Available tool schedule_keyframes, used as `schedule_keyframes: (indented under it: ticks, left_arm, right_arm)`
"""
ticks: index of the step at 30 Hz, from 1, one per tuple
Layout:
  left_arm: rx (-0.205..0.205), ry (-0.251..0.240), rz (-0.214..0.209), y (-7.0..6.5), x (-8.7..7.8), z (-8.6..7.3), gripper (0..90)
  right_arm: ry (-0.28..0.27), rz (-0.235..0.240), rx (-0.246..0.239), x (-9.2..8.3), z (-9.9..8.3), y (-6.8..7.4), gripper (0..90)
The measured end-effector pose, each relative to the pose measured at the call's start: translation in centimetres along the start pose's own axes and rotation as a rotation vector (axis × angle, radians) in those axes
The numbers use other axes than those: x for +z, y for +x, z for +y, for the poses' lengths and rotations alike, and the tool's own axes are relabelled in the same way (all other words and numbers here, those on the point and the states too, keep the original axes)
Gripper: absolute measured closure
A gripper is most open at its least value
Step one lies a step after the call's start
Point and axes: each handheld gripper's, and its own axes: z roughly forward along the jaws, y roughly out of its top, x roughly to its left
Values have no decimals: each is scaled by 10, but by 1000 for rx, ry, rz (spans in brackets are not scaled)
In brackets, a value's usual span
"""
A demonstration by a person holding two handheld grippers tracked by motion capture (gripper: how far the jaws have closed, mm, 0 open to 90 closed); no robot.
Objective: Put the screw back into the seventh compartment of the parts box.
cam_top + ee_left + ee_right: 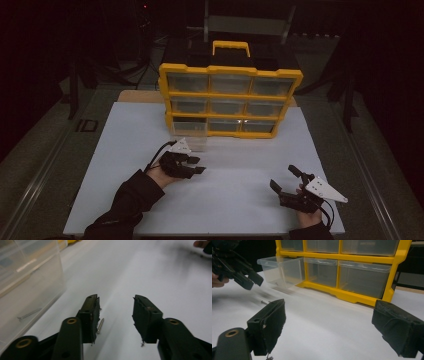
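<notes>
The left gripper point(116, 315) is held low over the white bench point(240, 165), fingers point(91, 315) partly apart, nothing clamped. A small screw point(100, 325) is seen lying on the bench between them, just beside the left-hand finger in the left gripper view; contact w/ the pad can't be told. A clear drawer point(30, 290), pulled out of the yellow organizer point(230, 97), sits near that gripper, w/ a second screw point(29, 314) inside. The right gripper point(329, 325) is held well apart, at the bench's near right; its fingers are spread wide, w/ nothing held.
</notes>
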Motion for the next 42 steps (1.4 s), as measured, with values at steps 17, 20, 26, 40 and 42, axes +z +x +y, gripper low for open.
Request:
schedule_keyframes:
  ticks: [17, 20, 26, 40, 42]
  left_arm:
    - [25, 74, 30, 10, 26, -15, 769]
    - [26, 85, 27, 11, 29, -16, 780]
    - [30, 93, 28, 11, 32, -18, 803]
    - [61, 118, 9, 6, 32, -16, 865]
    - [67, 124, 5, 6, 32, -15, 865]
  right_arm:
    - [0, 2, 2, 0, 0, 0, 117]
    - [0, 3, 2, 0, 0, 0, 117]
    - [0, 2, 4, 0, -1, -1, 117]
    - [0, 1, 7, 0, -1, -1, 117]
    - [-1, 1, 7, 0, -1, -1, 117]
